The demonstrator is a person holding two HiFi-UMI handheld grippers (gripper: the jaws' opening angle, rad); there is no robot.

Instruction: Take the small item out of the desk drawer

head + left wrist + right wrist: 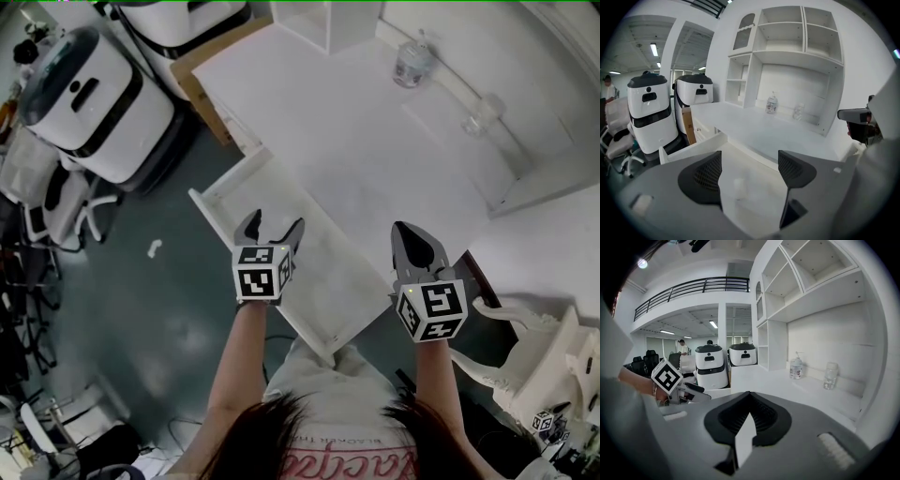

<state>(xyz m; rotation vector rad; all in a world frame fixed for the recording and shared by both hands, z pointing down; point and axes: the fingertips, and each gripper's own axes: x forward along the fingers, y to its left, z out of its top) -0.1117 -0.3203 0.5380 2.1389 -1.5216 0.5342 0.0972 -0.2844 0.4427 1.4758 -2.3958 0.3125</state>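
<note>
The white desk point(375, 159) has its drawer point(323, 277) pulled out toward me. My left gripper point(275, 223) hovers over the open drawer with its jaws wide apart. In the left gripper view a small pale item point(739, 186) lies on the drawer floor point(754, 201), blurred, below the gap of the left gripper point(749, 157) and untouched by either pad. In the head view that item is hidden under the gripper. My right gripper point(405, 230) stays to the right, over the desk's front edge, with its jaws together and nothing in them; the right gripper point(749, 397) points along the desktop.
A pump bottle point(412, 64) and a clear jar point(483, 114) stand at the back of the desk, under a white shelf unit point(787, 51). Two white machines point(89, 98) stand on the dark floor at left. A white chair point(544, 361) is at lower right.
</note>
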